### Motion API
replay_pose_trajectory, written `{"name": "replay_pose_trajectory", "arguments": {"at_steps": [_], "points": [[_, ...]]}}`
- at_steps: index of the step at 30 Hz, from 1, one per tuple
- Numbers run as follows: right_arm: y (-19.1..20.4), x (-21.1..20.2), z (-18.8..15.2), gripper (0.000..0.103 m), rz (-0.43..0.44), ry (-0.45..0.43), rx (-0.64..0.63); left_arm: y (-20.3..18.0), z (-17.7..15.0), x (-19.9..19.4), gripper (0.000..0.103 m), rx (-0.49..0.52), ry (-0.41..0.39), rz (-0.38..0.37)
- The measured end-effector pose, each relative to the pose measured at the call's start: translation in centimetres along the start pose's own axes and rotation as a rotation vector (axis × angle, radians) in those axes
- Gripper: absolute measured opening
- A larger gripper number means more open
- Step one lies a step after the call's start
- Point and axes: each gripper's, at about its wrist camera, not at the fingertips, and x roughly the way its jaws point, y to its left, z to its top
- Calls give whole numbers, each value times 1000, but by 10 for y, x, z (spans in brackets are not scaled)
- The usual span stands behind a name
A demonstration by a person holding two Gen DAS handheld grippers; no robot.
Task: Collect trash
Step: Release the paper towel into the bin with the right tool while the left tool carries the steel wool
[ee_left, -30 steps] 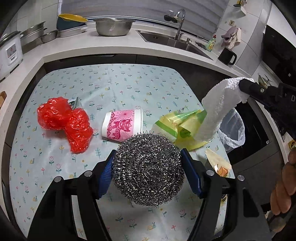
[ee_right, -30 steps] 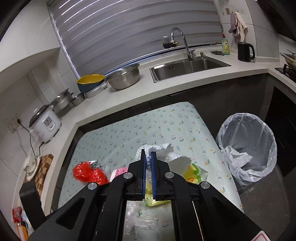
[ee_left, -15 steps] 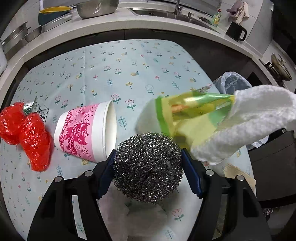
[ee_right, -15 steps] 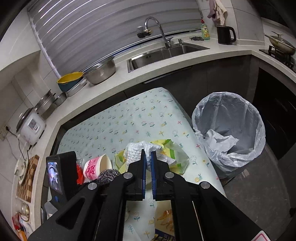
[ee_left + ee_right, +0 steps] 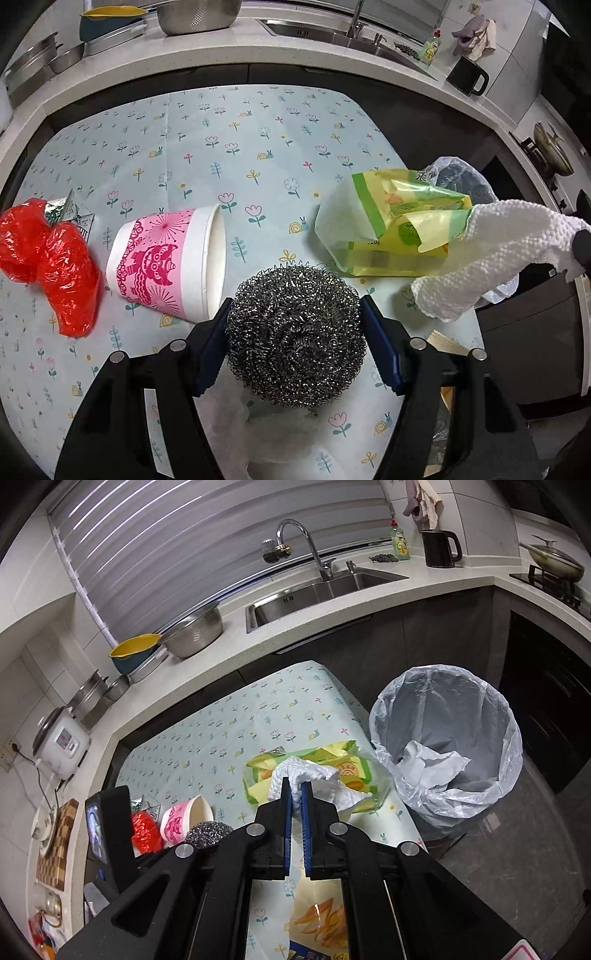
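Left wrist view: the left gripper [image 5: 295,332] is clamping a steel wool ball [image 5: 295,336] at 6 o'clock; the right gripper [image 5: 295,786] is pinching a white cloth [image 5: 306,771], with the lined bin [image 5: 447,716] sitting at its 2 o'clock.

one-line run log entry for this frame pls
left hand-held gripper: shut on steel wool ball | right hand-held gripper: shut on white cloth | pink paper cup: on its side on table | lined bin: beside table

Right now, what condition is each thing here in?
Left gripper: shut on the scourer.
Right gripper: shut on the white cloth.
Cup: tipped on its side, empty.
Red bag: crumpled on the table.
Yellow packet: opened, lying flat.
Bin: lined, open, paper inside.
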Motion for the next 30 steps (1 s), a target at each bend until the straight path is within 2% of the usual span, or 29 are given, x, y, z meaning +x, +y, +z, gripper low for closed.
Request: {"name": "replay_pose_trajectory", "arguments": {"at_steps": [10,13,18,24,30], "points": [[13,-22,-1,5,10,-48,-14,12,-16,-11,68,-13,8,18],[6,-26,-2,5,6,-57,6,5,-15,-21,73,14,-31,13],[-3,-38,6,5,-1,-91,23,-11,-8,-34,73,55,-74,6],[-21,-45,22,5,-34,-134,31,-19,-4,-34,73,61,-74,-1],[-46,-42,31,5,-72,-144,72,3,-14,-19,73,50,-41,45]]}}
